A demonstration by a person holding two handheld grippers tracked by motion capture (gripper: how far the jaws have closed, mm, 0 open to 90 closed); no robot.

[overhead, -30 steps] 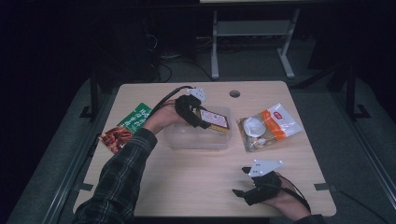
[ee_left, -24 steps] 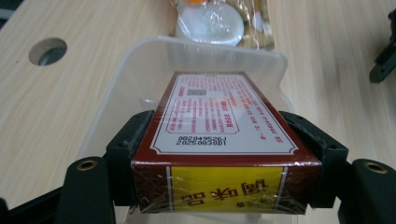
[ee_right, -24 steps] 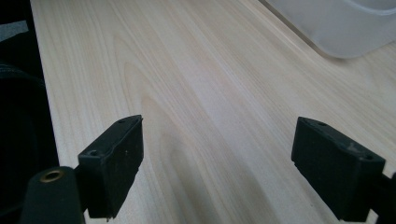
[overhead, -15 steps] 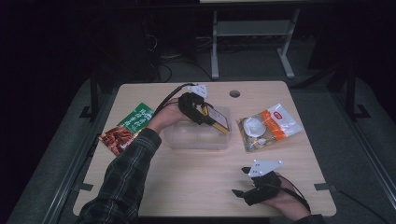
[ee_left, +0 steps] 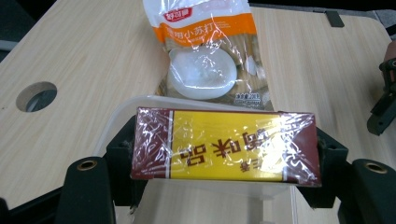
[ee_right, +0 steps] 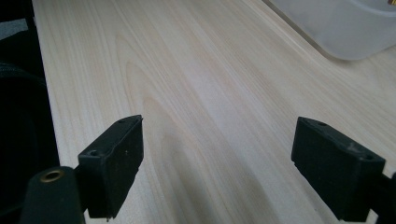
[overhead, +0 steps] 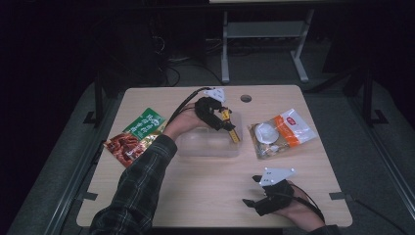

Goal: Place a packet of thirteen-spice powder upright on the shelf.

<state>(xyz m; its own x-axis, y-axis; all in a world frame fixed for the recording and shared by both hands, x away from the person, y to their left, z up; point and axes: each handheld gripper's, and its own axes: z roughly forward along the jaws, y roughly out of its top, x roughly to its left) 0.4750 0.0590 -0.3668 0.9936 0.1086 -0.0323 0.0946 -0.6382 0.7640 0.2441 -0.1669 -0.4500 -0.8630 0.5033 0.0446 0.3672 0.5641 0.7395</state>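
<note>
My left gripper (overhead: 226, 123) is shut on a yellow and maroon wrapped box (overhead: 234, 133), holding it by its two short ends just above a clear plastic container (overhead: 205, 146) at the table's middle. In the left gripper view the box (ee_left: 224, 144) spans the gap between the jaws of my left gripper (ee_left: 224, 156), and the container's rim (ee_left: 122, 109) lies below it. My right gripper (overhead: 254, 196) rests near the front edge with the person's hand behind it. It stands open (ee_right: 217, 158) over bare wood, and the container's corner (ee_right: 345, 28) is far ahead.
A white and orange bun packet (overhead: 279, 132) lies right of the container, also ahead of the box (ee_left: 205, 60). A green packet (overhead: 147, 122) and a red snack packet (overhead: 125, 146) lie at the left. A round cable hole (overhead: 245, 98) is near the far edge.
The left gripper has turned a little with the box, whose broad face showed before and which now looks like a narrow strip over the container's right side. The right gripper has kept still.
</note>
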